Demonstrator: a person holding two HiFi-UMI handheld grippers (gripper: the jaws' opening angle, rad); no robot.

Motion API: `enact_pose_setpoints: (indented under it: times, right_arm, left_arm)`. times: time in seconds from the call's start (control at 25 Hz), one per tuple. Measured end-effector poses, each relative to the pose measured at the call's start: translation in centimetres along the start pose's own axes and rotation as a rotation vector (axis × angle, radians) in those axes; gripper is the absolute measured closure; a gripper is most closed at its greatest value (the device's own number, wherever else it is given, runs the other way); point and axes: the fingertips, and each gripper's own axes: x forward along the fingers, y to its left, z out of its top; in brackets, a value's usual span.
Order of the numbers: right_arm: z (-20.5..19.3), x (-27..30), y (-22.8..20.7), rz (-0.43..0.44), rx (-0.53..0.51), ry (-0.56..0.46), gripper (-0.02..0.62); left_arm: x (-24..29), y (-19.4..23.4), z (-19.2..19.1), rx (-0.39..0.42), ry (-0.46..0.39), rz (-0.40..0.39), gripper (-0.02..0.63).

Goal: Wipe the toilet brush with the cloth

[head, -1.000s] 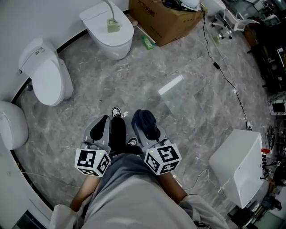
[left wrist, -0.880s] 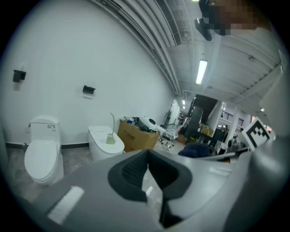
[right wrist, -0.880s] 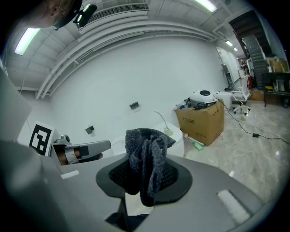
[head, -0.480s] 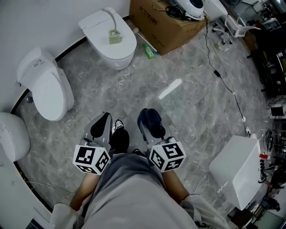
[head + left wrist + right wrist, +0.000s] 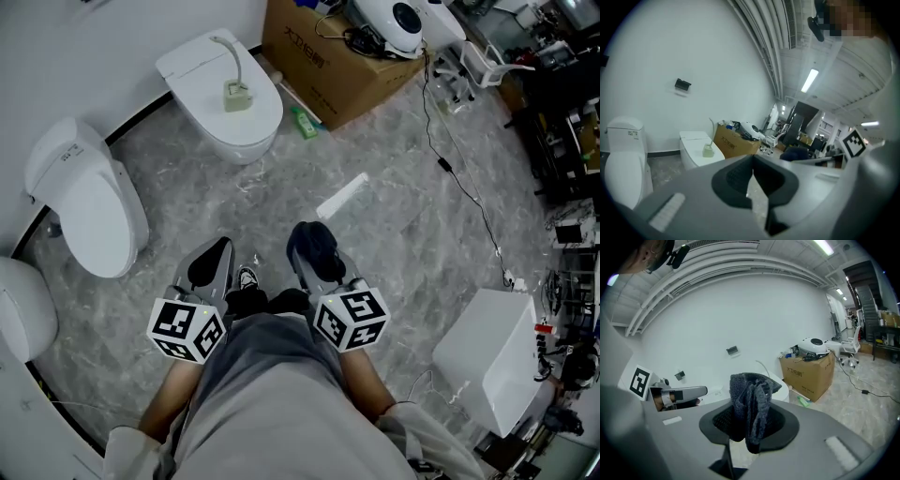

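Above the grey floor (image 5: pixel 394 234), two grippers are held low at the waist, pointing forward.
Head view: the left gripper (image 5: pixel 211 265) and right gripper (image 5: pixel 317 264) sit side by side; the toilet brush (image 5: pixel 233 82) lies on a closed toilet (image 5: pixel 197 56), well ahead. Left gripper view: the jaws are pressed together, with nothing between. Right gripper view: the jaws clamp the dark cloth (image 5: pixel 750 404), bunched above them.
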Motion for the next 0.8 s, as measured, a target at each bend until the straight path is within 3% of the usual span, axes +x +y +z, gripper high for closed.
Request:
enact_pose_setpoints:
  times: [0.44, 0.8]
  right_arm:
    - [2.9, 5.3, 1.3, 0.063, -0.068, 0.034, 0.489]
    - [7.7, 12.5, -1.3, 0.127, -0.087, 0.038, 0.489]
  left_arm:
    - [1.6, 4.3, 2.6, -0.06, -0.058, 0.056, 0.606]
    - [7.2, 8.6, 6.9, -0.047, -0.091, 0.132, 0.606]
